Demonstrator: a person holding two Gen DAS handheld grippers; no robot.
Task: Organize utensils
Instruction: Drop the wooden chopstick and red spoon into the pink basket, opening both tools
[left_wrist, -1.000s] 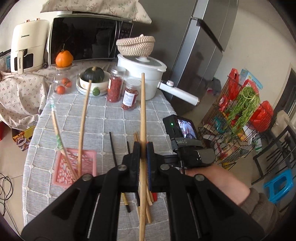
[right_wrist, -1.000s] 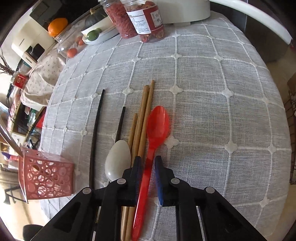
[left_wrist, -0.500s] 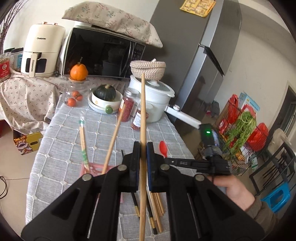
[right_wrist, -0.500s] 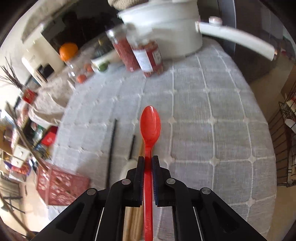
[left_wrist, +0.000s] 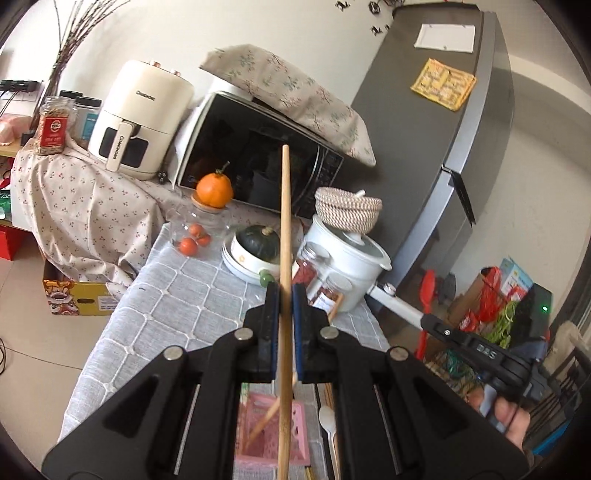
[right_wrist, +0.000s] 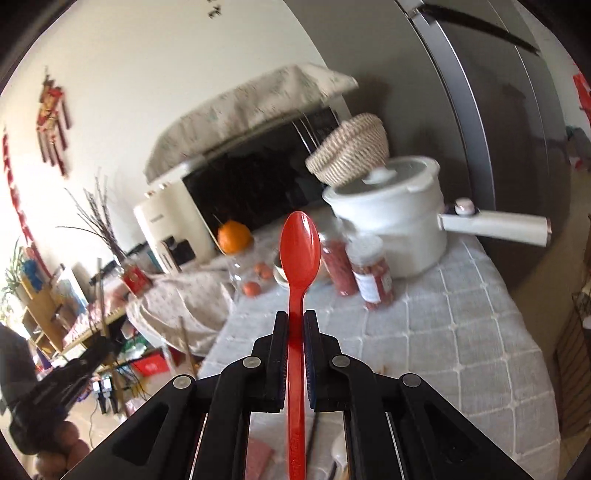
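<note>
My left gripper (left_wrist: 284, 295) is shut on a long wooden chopstick (left_wrist: 284, 229) that stands nearly upright, its lower end over the pink perforated basket (left_wrist: 266, 432), which holds another wooden chopstick (left_wrist: 266, 417). A white spoon (left_wrist: 327, 417) and more chopsticks lie on the table right of the basket. My right gripper (right_wrist: 295, 325) is shut on the handle of a red plastic spoon (right_wrist: 299, 247), held up off the table with its bowl pointing away. The red spoon also shows in the left wrist view (left_wrist: 428, 291). A corner of the basket shows low in the right wrist view (right_wrist: 258, 461).
The grey checked tablecloth (left_wrist: 177, 306) carries a white pot (left_wrist: 351, 266) with a long handle, a woven bowl (left_wrist: 347, 208), two spice jars (right_wrist: 369, 273), a squash in a bowl (left_wrist: 258, 243) and a jar with oranges (left_wrist: 195, 236). Microwave (left_wrist: 251, 173), air fryer (left_wrist: 140, 122) and fridge (left_wrist: 443, 129) stand behind.
Both grippers have risen and tilted up. The right one closed on the red spoon and lifted it off the table. The left one brought its chopstick over the basket.
</note>
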